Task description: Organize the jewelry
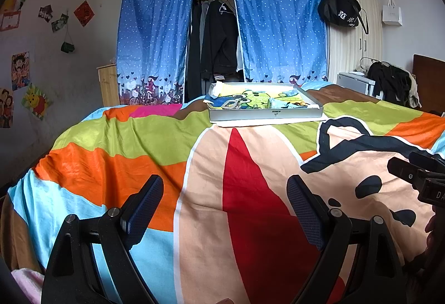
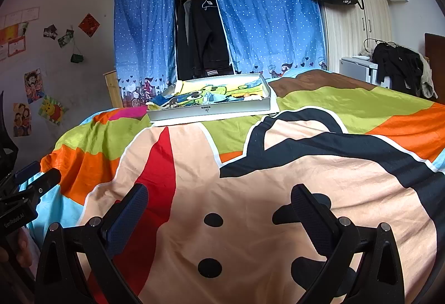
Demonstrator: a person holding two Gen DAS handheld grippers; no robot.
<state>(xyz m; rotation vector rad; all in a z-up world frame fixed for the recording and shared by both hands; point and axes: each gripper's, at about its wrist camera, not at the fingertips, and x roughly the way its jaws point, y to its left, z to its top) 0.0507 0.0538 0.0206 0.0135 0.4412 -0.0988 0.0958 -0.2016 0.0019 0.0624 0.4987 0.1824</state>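
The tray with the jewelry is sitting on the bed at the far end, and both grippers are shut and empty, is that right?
Not quite. The tray does sit on the bed at the far end, but the left gripper and the right gripper are both open, not shut, and empty. Each wrist view shows its own fingers spread wide apart over the bedspread.

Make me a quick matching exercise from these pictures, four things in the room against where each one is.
Things:
1. white tray
2. black bag
3. dark clothes
4. left gripper

Places:
A. hanging on the pale wardrobe door
B. open, low over the bedspread
C. between the blue curtains
D. far end of the bed

Pairs: 1-D, 2-A, 3-C, 4-B
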